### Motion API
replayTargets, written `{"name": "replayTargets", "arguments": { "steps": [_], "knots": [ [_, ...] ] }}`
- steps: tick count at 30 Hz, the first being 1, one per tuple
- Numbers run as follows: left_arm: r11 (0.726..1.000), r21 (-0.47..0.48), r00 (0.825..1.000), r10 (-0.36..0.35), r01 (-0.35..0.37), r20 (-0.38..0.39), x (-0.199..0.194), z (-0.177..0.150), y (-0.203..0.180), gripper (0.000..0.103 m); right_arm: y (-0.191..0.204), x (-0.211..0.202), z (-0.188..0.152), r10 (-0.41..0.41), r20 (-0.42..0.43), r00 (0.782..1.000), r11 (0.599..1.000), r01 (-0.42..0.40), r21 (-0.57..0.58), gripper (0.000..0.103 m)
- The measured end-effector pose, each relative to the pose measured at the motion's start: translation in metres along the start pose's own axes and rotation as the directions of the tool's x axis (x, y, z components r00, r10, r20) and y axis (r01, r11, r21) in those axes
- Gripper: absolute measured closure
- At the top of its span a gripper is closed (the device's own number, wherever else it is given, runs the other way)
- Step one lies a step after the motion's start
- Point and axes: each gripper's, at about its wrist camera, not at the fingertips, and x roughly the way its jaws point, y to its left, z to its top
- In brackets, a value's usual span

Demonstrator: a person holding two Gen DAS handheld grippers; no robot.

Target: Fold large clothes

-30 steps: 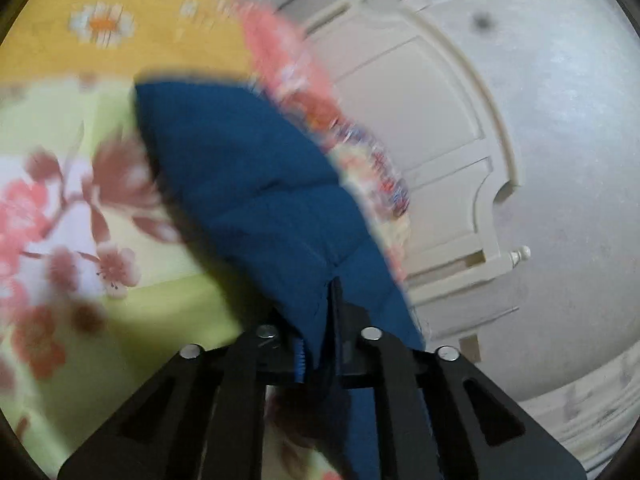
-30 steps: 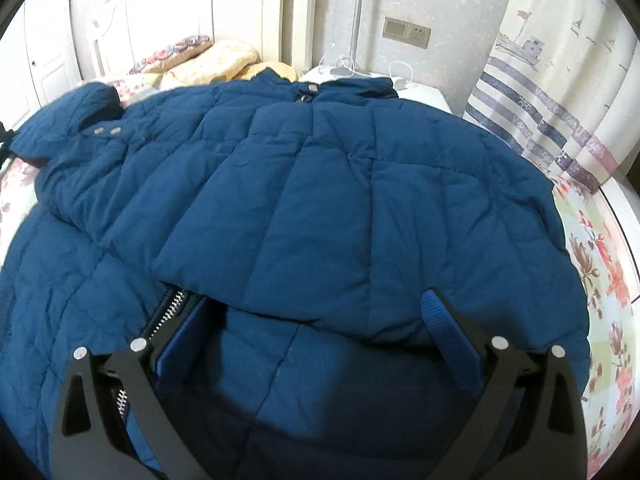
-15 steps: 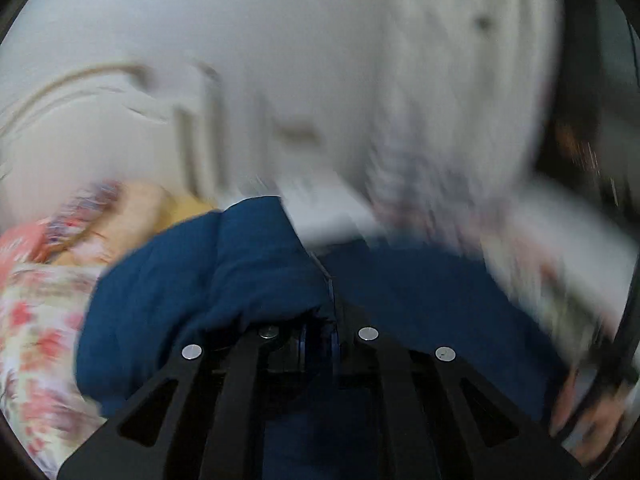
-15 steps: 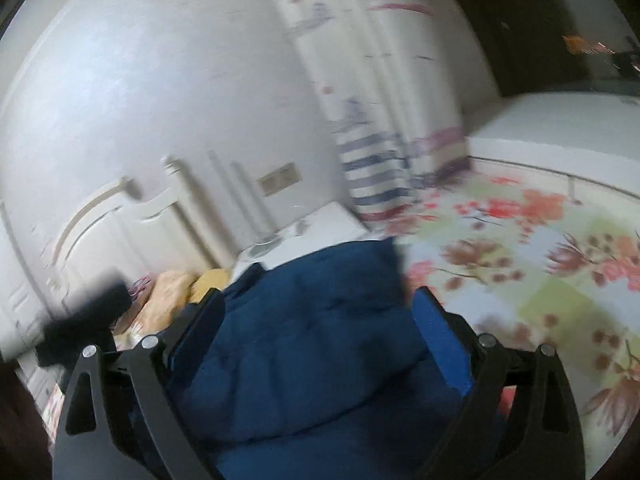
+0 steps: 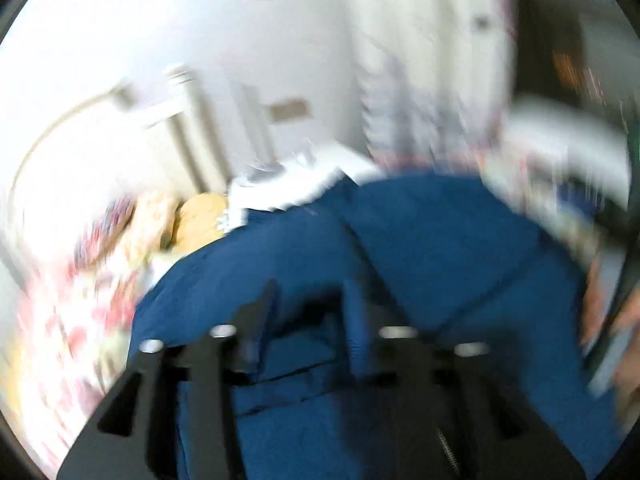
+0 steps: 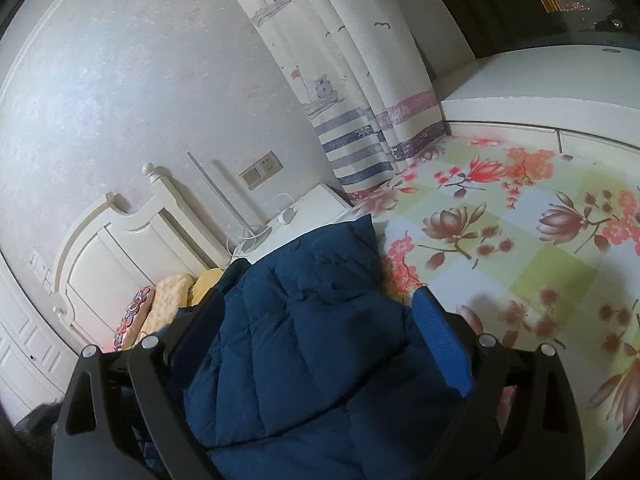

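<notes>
Floral bed (image 6: 520, 216), blue coat (image 6: 320, 320), pillows (image 6: 168, 300)

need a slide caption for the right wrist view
Open right tool over a folded navy puffer jacket on a floral bedsheet.

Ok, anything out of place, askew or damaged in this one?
Nothing damaged or spilled. The blue padded jacket lies bunched unevenly on the floral bedsheet, normal mid-fold. A charger cable sits loose on the white nightstand. The left wrist view is too blurred to judge.
</notes>
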Motion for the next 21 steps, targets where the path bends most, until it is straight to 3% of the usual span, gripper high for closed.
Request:
{"name": "replayTargets", "arguments": {
  "steps": [1, 2, 3, 4, 6, 7, 9, 12, 13, 15, 19, 21],
  "knots": [
    [0.987, -0.162, 0.998, 0.015, -0.003, 0.068, -0.016, -0.007, 0.036, 0.007, 0.000, 0.000, 0.000, -0.002, -0.002, 1.000, 1.000, 0.002, -0.001, 0.009],
    [0.965, -0.261, 0.994, 0.065, -0.040, 0.087, -0.023, -0.015, 0.057, 0.004, 0.001, 0.000, 0.000, -0.003, -0.005, 1.000, 1.000, 0.003, -0.004, 0.009],
    [0.916, -0.389, 0.990, 0.127, -0.096, 0.054, -0.023, -0.024, 0.087, 0.004, 0.002, -0.001, -0.001, -0.003, -0.007, 1.000, 1.000, 0.003, -0.009, 0.009],
    [0.874, -0.476, 0.993, 0.120, -0.100, 0.012, -0.016, -0.033, 0.109, 0.004, 0.004, 0.000, -0.002, -0.004, -0.013, 1.000, 1.000, 0.004, -0.021, 0.009],
    [0.821, -0.552, 0.990, 0.133, -0.141, -0.055, -0.009, -0.048, 0.138, 0.004, 0.007, 0.003, -0.003, -0.007, -0.027, 1.000, 0.999, 0.006, -0.045, 0.009],
    [0.803, -0.551, 0.974, 0.189, -0.228, -0.128, -0.002, -0.054, 0.147, 0.004, 0.009, 0.004, -0.004, -0.011, -0.031, 0.999, 0.998, 0.009, -0.057, 0.009],
    [0.814, -0.487, 0.946, 0.233, -0.317, -0.226, 0.017, -0.057, 0.150, 0.004, 0.014, 0.004, -0.005, -0.014, -0.029, 0.999, 0.997, 0.012, -0.082, 0.009],
    [0.855, -0.389, 0.929, 0.248, -0.344, -0.275, 0.037, -0.064, 0.143, 0.004, 0.021, 0.004, -0.009, -0.018, -0.034, 0.999, 0.993, 0.014, -0.120, 0.009],
    [0.867, -0.325, 0.909, 0.282, -0.378, -0.307, 0.050, -0.067, 0.137, 0.004, 0.022, 0.005, -0.009, -0.018, -0.036, 0.999, 0.992, 0.014, -0.128, 0.009],
    [0.876, -0.266, 0.886, 0.301, -0.403, -0.352, 0.067, -0.077, 0.131, 0.004, 0.026, 0.006, -0.011, -0.018, -0.042, 0.999, 0.989, 0.012, -0.147, 0.009],
    [0.871, -0.328, 0.897, 0.234, -0.365, -0.376, 0.067, -0.088, 0.148, 0.004, 0.038, 0.011, -0.017, -0.014, -0.075, 0.997, 0.980, -0.001, -0.197, 0.009],
    [0.871, -0.341, 0.901, 0.219, -0.354, -0.375, 0.067, -0.091, 0.147, 0.004, 0.058, 0.012, -0.025, -0.004, -0.095, 0.995, 0.961, -0.022, -0.277, 0.009]
  ]
}}
